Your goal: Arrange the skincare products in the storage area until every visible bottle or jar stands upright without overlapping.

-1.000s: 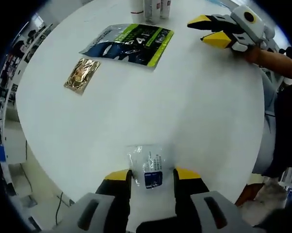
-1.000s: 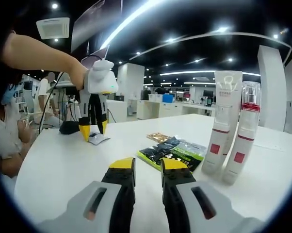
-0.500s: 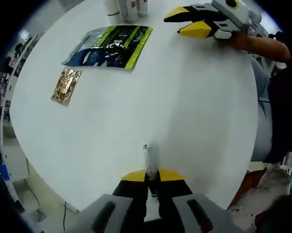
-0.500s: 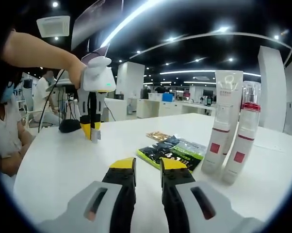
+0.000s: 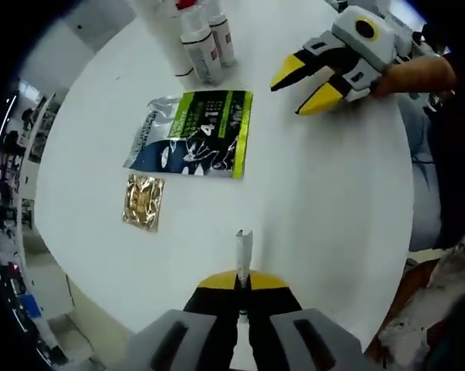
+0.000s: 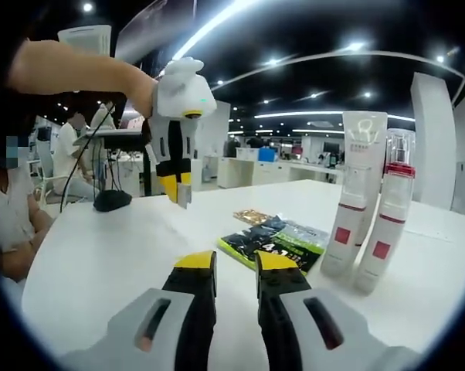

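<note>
Skincare containers stand upright at the far side of the round white table (image 5: 310,201): one white tube (image 6: 355,197) and one clear bottle with a red collar (image 6: 388,224), touching side by side in the right gripper view. In the left gripper view, one red-capped bottle and one further bottle are countable there; the rest of the group is cut off by the edge.

Three flat packets are present:
- One green-and-dark sachet (image 5: 194,133) lies flat near the bottles.
- One gold sachet (image 5: 144,202) lies flat just beside it.
- One small clear sachet (image 5: 242,249) is pinched edge-on between the clenched jaws of the left gripper (image 5: 241,280), raised above the table.

The right gripper (image 6: 234,263) rests low over the table, its jaws nearly together with a narrow gap and nothing between them.
</note>
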`<action>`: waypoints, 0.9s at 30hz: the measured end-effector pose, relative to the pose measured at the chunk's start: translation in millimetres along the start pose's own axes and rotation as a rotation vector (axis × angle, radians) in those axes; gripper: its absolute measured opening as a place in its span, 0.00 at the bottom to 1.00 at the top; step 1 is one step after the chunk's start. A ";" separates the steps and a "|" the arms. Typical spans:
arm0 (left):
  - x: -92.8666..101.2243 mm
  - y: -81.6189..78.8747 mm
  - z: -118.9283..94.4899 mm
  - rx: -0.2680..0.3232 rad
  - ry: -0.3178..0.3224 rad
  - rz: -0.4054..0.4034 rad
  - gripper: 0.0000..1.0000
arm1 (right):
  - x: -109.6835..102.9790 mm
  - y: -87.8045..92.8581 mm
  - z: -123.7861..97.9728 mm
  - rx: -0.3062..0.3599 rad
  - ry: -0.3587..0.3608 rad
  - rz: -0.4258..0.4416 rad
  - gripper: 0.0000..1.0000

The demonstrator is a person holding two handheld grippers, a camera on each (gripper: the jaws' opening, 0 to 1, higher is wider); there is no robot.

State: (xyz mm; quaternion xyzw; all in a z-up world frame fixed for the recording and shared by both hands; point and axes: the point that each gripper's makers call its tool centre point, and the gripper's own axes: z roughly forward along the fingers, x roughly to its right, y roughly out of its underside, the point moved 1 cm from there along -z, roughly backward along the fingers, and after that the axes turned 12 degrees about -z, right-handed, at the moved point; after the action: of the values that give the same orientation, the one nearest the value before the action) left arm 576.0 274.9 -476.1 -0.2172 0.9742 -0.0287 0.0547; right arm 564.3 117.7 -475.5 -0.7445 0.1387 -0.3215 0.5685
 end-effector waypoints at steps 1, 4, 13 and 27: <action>-1.4 -2.1 2.1 -0.001 -0.003 0.009 0.01 | 0.0 0.0 0.0 0.000 0.000 0.000 0.18; -3.1 -9.4 11.5 0.004 0.002 0.022 0.00 | 0.0 -0.1 0.1 0.000 -0.001 -0.002 0.18; -12.4 -32.0 24.7 0.030 -0.034 0.034 0.03 | 0.5 -0.3 0.4 0.003 0.001 0.000 0.18; -19.5 -31.9 32.0 0.010 -0.026 0.059 0.09 | -0.3 -1.2 0.4 0.008 0.000 0.005 0.18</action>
State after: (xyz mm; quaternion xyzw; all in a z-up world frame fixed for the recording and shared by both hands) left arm 610.7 253.4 -503.5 -0.1883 0.9792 -0.0294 0.0693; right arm 564.2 118.5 -474.5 -0.7420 0.1393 -0.3205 0.5722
